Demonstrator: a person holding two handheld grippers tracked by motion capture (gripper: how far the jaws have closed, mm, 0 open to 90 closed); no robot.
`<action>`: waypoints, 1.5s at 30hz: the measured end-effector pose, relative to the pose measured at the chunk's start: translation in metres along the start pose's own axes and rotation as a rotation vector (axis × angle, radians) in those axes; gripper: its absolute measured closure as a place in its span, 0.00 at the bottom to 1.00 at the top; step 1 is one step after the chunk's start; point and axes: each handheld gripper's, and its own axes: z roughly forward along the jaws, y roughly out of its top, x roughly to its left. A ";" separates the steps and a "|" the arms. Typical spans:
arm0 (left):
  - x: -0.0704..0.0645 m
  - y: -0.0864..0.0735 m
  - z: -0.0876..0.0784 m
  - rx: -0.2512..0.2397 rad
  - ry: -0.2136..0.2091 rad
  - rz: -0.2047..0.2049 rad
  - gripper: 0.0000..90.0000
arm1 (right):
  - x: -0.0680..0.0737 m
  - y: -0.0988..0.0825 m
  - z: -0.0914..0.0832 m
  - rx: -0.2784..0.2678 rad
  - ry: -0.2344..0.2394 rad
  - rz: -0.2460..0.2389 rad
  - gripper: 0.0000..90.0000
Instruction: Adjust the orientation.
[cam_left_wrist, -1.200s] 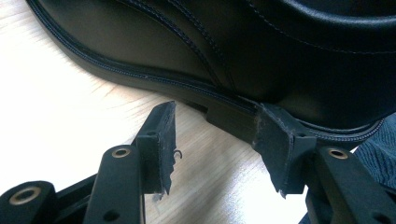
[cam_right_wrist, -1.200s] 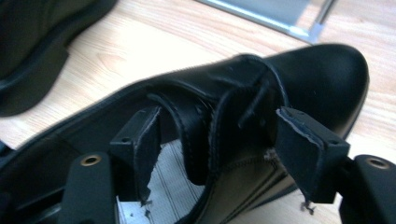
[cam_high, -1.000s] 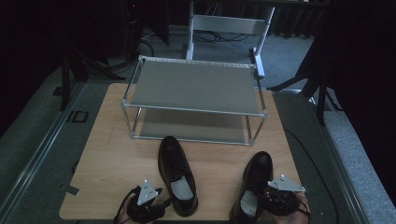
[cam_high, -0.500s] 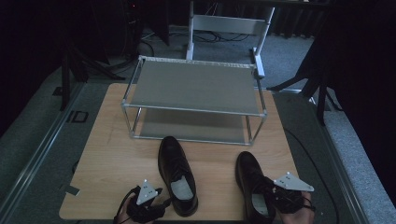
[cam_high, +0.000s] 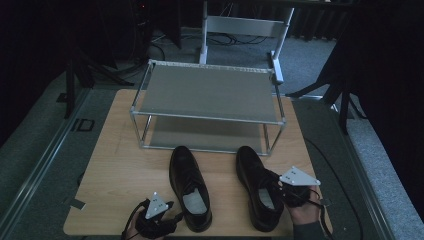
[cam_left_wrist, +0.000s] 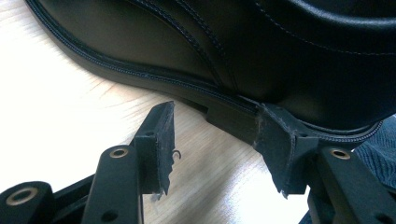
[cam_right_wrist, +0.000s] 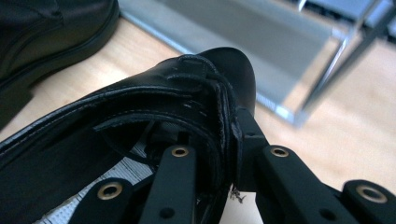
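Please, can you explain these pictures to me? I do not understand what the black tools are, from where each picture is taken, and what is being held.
A person holds a two-jaw hand tool in each hand. One camera looks down from above; one rides on each tool. On the wooden table stand a two-level metal rack and two black shoes. The right gripper is shut on the collar of the right shoe, one jaw inside it. The left gripper is open beside the heel of the left shoe; one pad is at the heel, perhaps touching.

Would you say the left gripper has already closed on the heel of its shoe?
No, the left gripper stands open: one pad touches the black dress shoe at the heel, the other is off it.
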 end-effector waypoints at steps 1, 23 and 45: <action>0.000 0.000 0.000 0.000 0.000 0.000 0.53 | -0.001 0.003 0.004 -0.006 -0.005 -0.034 0.90; 0.041 0.014 -0.001 -0.009 0.054 -0.022 0.54 | -0.009 -0.007 0.018 0.082 0.109 -0.005 0.49; 0.044 0.053 0.046 0.067 -0.199 0.195 0.60 | -0.016 -0.015 0.028 0.101 0.172 0.070 0.57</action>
